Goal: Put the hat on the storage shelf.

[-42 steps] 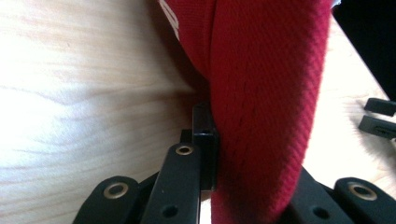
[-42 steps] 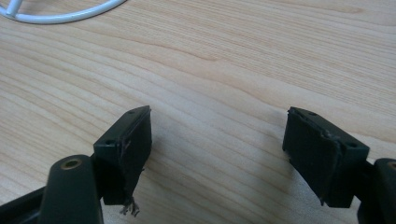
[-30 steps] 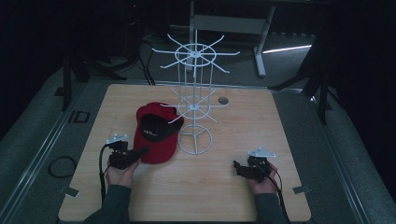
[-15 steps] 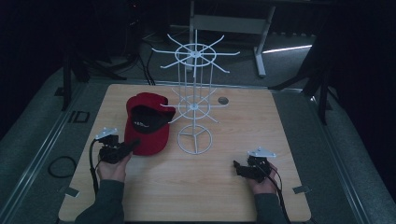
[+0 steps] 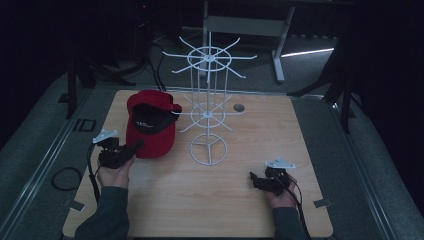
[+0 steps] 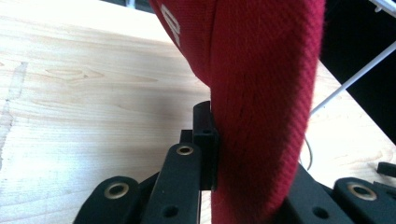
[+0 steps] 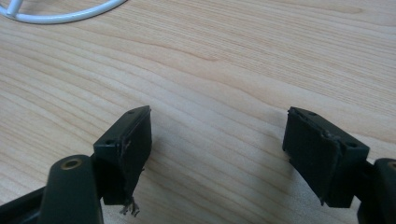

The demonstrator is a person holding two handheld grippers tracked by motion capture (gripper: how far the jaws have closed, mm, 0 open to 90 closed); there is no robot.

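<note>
1. Left tool [image 5: 134, 148]: held in the person's left hand [image 5: 114, 172] at the near-left of the tabletop [image 5: 240, 200]; its jaws are clamped on the brim of the red baseball cap [image 5: 150, 127].
2. Red baseball cap: raised by its brim, crown tilted away from the person and dark inside facing up; it sits left of the white wire display rack [image 5: 207, 112], its far edge just beside a lower hook arm. In the left gripper view the red twill brim [image 6: 261, 107] stands on edge between the jaws.
3. Right tool [image 5: 253, 179]: held low over the near-right of the tabletop, well apart from the cap; in the right gripper view its jaws stand wide apart [image 7: 217, 140] over bare wood, holding nothing.
4. Rack base ring [image 7: 60, 14]: on the tabletop beyond the right tool.
</note>
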